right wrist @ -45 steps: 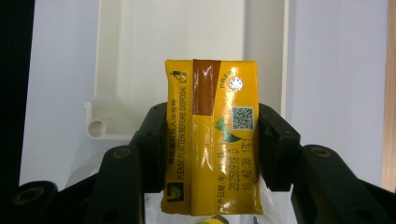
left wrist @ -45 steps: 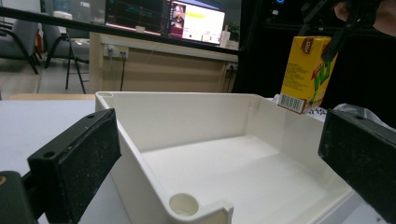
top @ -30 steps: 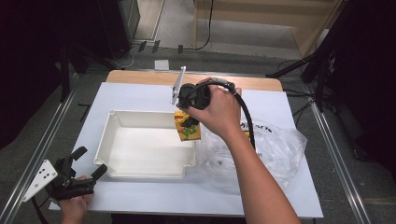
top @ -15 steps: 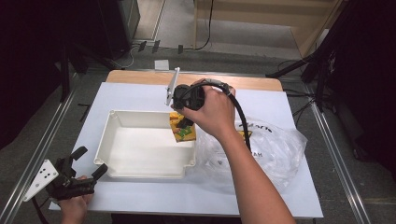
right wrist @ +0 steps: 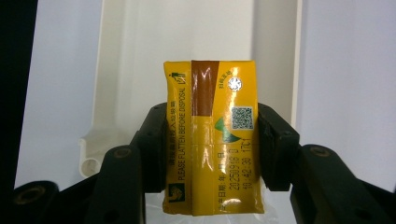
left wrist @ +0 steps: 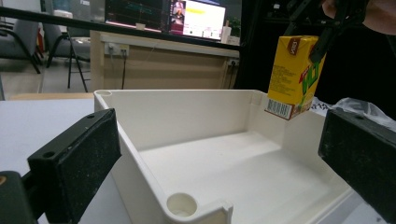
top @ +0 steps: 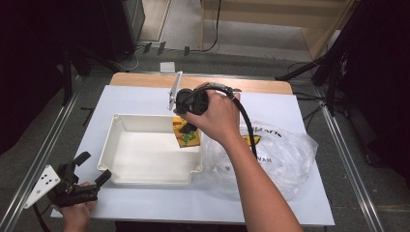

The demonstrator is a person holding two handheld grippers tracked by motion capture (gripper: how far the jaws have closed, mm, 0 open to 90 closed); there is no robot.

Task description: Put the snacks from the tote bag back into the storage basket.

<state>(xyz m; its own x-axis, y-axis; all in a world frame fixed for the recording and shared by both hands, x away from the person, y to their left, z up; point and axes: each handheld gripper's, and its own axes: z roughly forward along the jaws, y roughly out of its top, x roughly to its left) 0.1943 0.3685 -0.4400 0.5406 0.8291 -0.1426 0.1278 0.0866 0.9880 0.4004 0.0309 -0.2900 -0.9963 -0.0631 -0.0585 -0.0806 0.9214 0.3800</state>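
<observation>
The right gripper (right wrist: 211, 154) has its fingers (right wrist: 154, 144) clamped on the sides of a yellow carton (right wrist: 211, 135), its top reading "PLEASE FLATTEN BEFORE DISPOSAL" beside a QR code and a printed date. Just below the carton is the right rim of a white tray (top: 145, 154) on the bench (top: 145, 96). Right of it lies a clear bag (top: 285, 154). The left gripper (top: 80, 181) rests near the tray's front left corner, fingers (left wrist: 79, 158) apart and empty.

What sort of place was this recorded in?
Probably a lab or office workroom: monitors on a wooden counter, office chairs, cables on the floor, and a white-covered table between metal rails.
</observation>
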